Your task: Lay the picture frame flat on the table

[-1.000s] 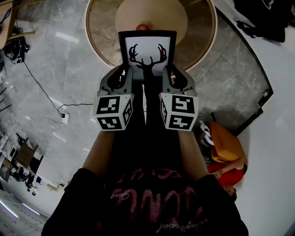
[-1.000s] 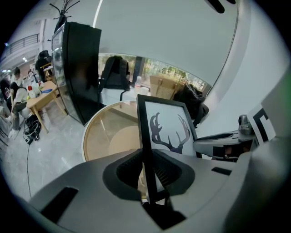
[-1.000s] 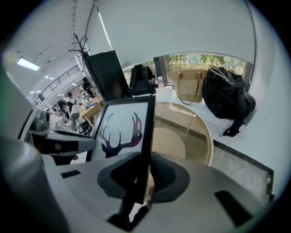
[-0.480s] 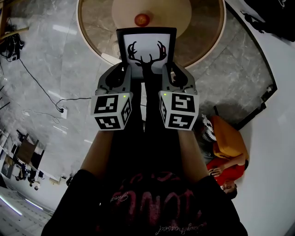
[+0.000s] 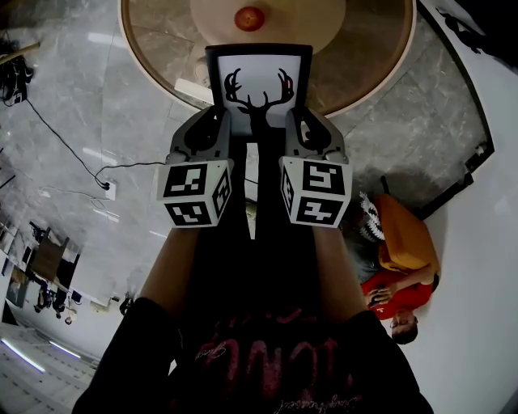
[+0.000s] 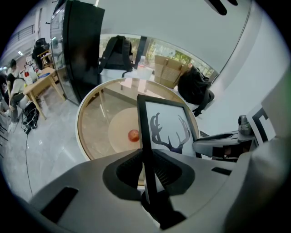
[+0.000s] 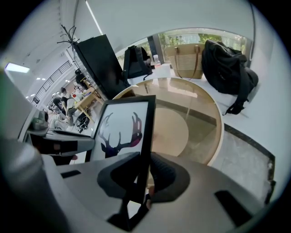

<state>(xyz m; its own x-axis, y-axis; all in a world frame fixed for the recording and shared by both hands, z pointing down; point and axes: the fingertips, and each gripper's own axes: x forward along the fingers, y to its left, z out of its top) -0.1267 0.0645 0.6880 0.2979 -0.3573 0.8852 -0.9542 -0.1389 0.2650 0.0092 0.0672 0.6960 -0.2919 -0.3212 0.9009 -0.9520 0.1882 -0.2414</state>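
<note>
A black picture frame (image 5: pixel 259 81) with a deer-antler print is held upright in the air between both grippers, over the near edge of a round glass table (image 5: pixel 364 73). My left gripper (image 5: pixel 217 128) is shut on the frame's left edge (image 6: pixel 146 154). My right gripper (image 5: pixel 301 128) is shut on the frame's right edge (image 7: pixel 142 154). The print (image 6: pixel 169 132) faces me, and it also shows in the right gripper view as a deer picture (image 7: pixel 120 132).
A small red ball (image 5: pixel 249 18) lies on the table's tan inner disc (image 5: pixel 307 16). A person in orange (image 5: pixel 401 259) crouches on the floor at the right. A cable and socket (image 5: pixel 109 190) lie on the marble floor at the left. Bags (image 7: pixel 227 68) rest beyond the table.
The table and red ball have slid further into the head view, toward me. Both grippers keep their hold on the frame, which stays upright.
</note>
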